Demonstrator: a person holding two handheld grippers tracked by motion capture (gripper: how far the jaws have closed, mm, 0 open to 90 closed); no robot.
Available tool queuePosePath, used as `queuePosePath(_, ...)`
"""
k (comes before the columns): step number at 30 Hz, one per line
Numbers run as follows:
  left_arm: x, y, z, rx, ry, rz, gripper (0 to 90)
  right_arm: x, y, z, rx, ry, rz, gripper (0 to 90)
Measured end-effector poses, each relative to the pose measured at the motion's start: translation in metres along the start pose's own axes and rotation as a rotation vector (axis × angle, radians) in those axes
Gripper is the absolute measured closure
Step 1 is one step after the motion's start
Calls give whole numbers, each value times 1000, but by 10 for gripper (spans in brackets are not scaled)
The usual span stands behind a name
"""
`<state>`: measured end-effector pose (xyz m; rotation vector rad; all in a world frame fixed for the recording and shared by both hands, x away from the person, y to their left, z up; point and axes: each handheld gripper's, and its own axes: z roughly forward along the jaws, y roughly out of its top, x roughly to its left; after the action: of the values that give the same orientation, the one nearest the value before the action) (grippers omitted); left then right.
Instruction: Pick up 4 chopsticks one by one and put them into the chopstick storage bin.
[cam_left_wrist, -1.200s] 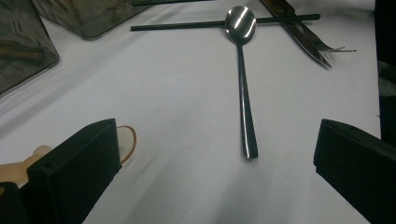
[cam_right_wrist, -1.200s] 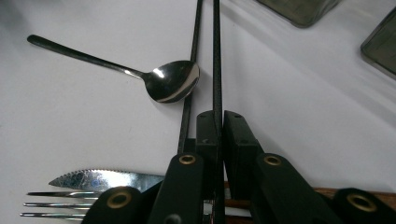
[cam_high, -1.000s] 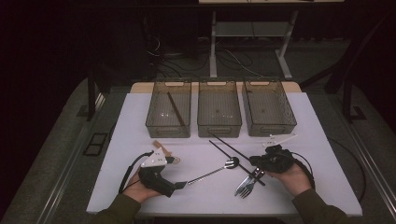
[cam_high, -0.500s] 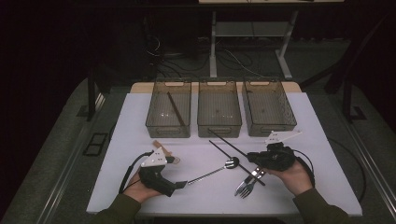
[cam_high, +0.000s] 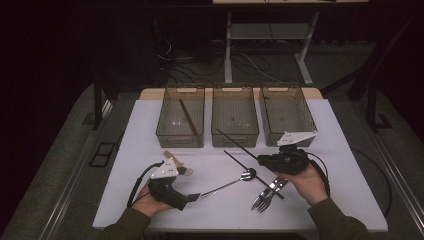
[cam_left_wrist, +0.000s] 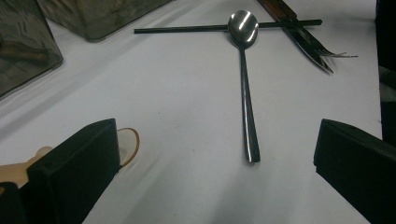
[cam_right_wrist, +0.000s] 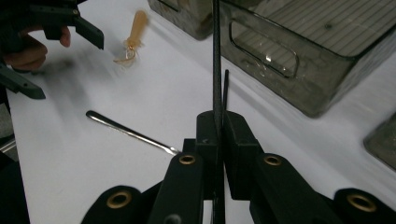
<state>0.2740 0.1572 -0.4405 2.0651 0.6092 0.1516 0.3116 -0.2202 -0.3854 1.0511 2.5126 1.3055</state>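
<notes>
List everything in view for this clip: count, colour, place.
Bins: 3, smoky clear, row at the table's far side; a brown stick in the left one.
Chopstick held: 1, black, clamped in the right gripper.
Chopstick lying: 1, black, mid-table.
Spoon: 1, silver, centre.
Forks: 2, silver, brown handles, near the right hand.
Small spoon: 1, tan, beside the left gripper.
Table: 1, white.
Left gripper: open.
Right gripper: shut.

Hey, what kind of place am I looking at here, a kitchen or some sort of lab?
Probably a lab or recording workspace, not a kitchen. A white table stands in a dark room, three clear bins are lined up for sorting cutlery, and loose cables trail on the floor beneath a bare desk frame behind.
</notes>
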Motion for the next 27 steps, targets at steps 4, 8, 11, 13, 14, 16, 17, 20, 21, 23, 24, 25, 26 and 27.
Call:
queuePosePath(4,0,0,0,5,1,3,0,1,6,7,-1,4,-3,846)
queuePosePath(8,0,0,1,11,1,2,0,3,11,15,1,8,-6,846)
queuePosePath(11,0,0,0,12,1,3,0,4,16,20,-1,10,-11,847)
queuePosePath(13,0,0,0,10,1,1,0,4,18,23,-3,14,-10,846)
queuePosePath(14,0,0,0,11,1,3,0,5,20,25,-3,16,-9,846)
queuePosePath(16,0,0,0,13,1,0,0,6,22,28,-2,18,-10,846)
queuePosePath(17,-1,0,0,13,1,-1,0,6,24,30,1,14,-7,847)
queuePosePath(20,-1,0,0,13,2,-2,0,7,30,35,-1,13,-5,846)
queuePosePath(21,-1,0,0,13,3,-2,0,7,32,37,1,12,-2,846)
queuePosePath(23,-1,0,1,15,4,-2,0,7,35,40,2,12,-1,847)
queuePosePath(24,-1,0,0,15,4,-1,0,7,37,42,1,9,2,846)
queuePosePath(25,-1,0,0,15,5,4,0,7,39,43,-3,10,6,846)
queuePosePath(26,0,0,0,14,4,4,0,7,42,45,-6,12,9,847)
queuePosePath(27,0,0,0,13,5,4,0,7,44,47,-6,12,10,847)
